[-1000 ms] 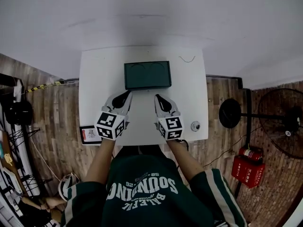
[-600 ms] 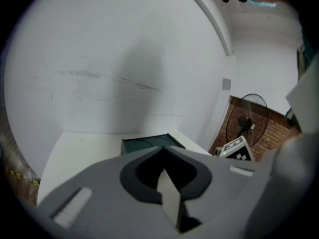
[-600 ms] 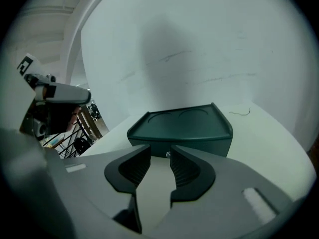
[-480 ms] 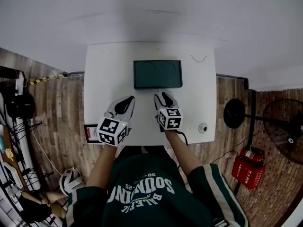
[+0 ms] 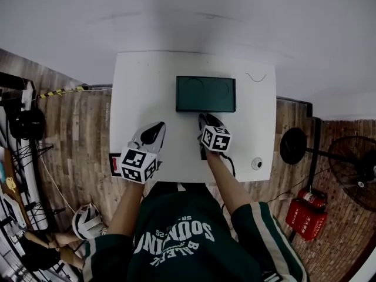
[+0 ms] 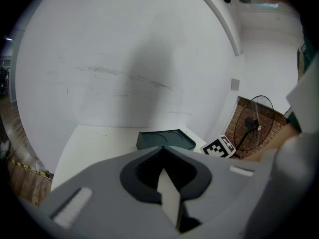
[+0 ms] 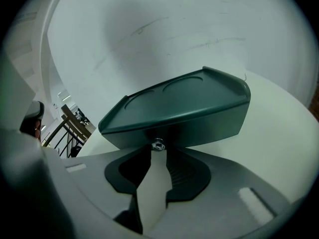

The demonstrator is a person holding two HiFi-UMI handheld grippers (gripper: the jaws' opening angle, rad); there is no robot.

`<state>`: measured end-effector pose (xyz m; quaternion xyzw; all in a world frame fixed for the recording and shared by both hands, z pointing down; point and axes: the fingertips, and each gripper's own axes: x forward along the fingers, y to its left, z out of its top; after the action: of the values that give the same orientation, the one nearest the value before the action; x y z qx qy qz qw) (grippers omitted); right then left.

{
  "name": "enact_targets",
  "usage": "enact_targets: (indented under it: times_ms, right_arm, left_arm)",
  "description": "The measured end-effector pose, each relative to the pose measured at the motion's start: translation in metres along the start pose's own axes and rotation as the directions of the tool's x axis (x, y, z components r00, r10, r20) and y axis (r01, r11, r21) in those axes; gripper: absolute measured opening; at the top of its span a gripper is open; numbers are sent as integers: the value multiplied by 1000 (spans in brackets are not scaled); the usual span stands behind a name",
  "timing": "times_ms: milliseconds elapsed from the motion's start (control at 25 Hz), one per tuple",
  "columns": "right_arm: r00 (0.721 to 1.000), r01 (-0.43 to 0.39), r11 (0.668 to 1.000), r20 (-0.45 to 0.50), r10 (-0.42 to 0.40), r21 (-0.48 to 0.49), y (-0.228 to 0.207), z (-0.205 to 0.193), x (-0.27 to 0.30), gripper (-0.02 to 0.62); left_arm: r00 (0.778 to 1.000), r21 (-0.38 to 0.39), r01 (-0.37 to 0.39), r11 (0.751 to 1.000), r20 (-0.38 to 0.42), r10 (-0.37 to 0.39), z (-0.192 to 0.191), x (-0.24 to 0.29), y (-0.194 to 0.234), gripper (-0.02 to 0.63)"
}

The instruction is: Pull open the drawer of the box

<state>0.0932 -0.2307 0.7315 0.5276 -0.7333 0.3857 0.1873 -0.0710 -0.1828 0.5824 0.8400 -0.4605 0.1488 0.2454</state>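
Note:
A dark green box (image 5: 205, 94) lies on the white table (image 5: 141, 87), its front face toward me. In the right gripper view the box (image 7: 184, 103) fills the middle, with a small metal drawer knob (image 7: 158, 144) on its front. My right gripper (image 5: 207, 121) is up against that front. Its jaws (image 7: 158, 153) are closing, slightly apart, with the knob just at their tips. My left gripper (image 5: 154, 131) hovers over the table to the left of the box, shut and empty. In the left gripper view the box (image 6: 164, 139) lies ahead of the left gripper (image 6: 162, 156).
A small round object (image 5: 257, 164) sits near the table's right front corner, and a card (image 5: 114, 164) at its left front edge. A thin wire squiggle (image 5: 255, 77) lies behind the box. A fan (image 5: 352, 163) and a red extinguisher (image 5: 305, 219) stand on the floor to the right.
My right gripper has moved forward and inward to the middle of the box's front. The left gripper has fallen back, to the left of the box.

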Motion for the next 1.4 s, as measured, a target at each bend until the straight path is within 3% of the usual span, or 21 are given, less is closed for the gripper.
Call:
enact_targets:
  times_ms: [80,1400]
  right_arm:
    - [1000,7,1000,-5,-7,1,1,-2,1,66]
    - [996,-23,1000,-88,22,-12,8,-81,-58,66]
  left_arm:
    - [1000,-5,-4,1000,0,4,-1,-3,3,54]
    - [1000,-4,28,1000,-12,-28,-17,-13,-22,54]
